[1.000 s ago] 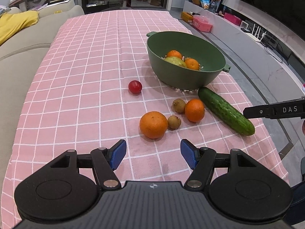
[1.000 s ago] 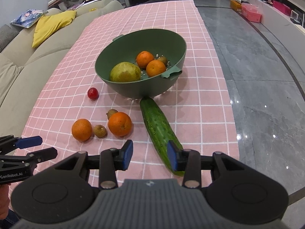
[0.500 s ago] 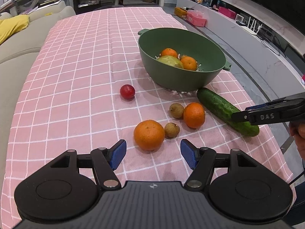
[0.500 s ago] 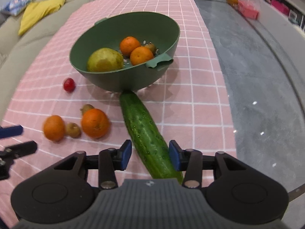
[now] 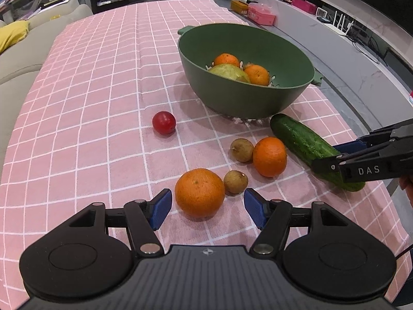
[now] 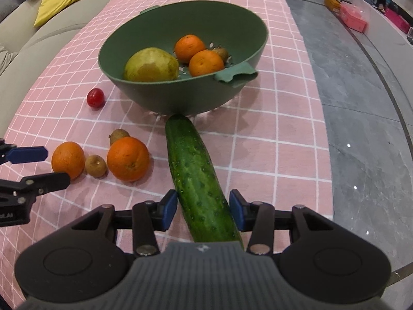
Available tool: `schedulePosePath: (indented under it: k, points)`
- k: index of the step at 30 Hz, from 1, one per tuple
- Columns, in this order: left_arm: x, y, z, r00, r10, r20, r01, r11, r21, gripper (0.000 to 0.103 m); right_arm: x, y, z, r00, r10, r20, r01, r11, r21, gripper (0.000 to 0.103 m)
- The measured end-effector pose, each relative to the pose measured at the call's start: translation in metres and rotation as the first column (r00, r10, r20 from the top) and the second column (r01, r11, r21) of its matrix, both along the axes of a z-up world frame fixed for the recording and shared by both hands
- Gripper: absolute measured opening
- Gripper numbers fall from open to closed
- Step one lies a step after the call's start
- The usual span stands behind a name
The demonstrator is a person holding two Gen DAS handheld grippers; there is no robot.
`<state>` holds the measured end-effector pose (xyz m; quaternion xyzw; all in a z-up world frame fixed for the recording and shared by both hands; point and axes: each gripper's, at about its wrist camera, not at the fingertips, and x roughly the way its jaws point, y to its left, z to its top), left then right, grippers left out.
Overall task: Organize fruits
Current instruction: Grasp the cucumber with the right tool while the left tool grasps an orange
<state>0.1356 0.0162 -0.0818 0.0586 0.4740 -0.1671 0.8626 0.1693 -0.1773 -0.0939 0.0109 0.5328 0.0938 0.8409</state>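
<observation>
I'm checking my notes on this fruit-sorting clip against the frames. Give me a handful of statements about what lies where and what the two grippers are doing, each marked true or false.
1. The cucumber lies on the tablecloth between the open fingers of the right gripper. True.
2. The left gripper is shut on an orange. False: it is open, with the nearest orange just ahead of its fingers.
3. The green bowl holds two oranges and a large yellow-green fruit. True.
4. The red fruit sits in the bowl. False: it lies alone on the tablecloth.
5. Two oranges lie outside the bowl. True.
</observation>
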Motion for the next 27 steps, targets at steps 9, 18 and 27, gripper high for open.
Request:
schedulePosePath:
  k: [9, 18, 27]
  points:
    - [0.010, 0.002, -0.011, 1.000, 0.000, -0.027, 0.000, 1.000, -0.004, 0.071, 0.005, 0.007, -0.008, 1.000, 0.021, -0.007, -0.021, 1.000, -0.016, 0.042]
    - [0.017, 0.002, -0.018, 0.999, -0.002, -0.040, 0.002, 1.000, -0.009, 0.064, 0.008, 0.008, -0.009, 1.000, 0.027, 0.002, -0.027, 1.000, -0.015, 0.042]
    - [0.018, -0.001, -0.020, 0.999, -0.036, -0.021, 0.036, 0.999, 0.012, 0.054, 0.007, 0.008, -0.008, 1.000, 0.028, 0.008, -0.028, 0.999, -0.015, 0.041]
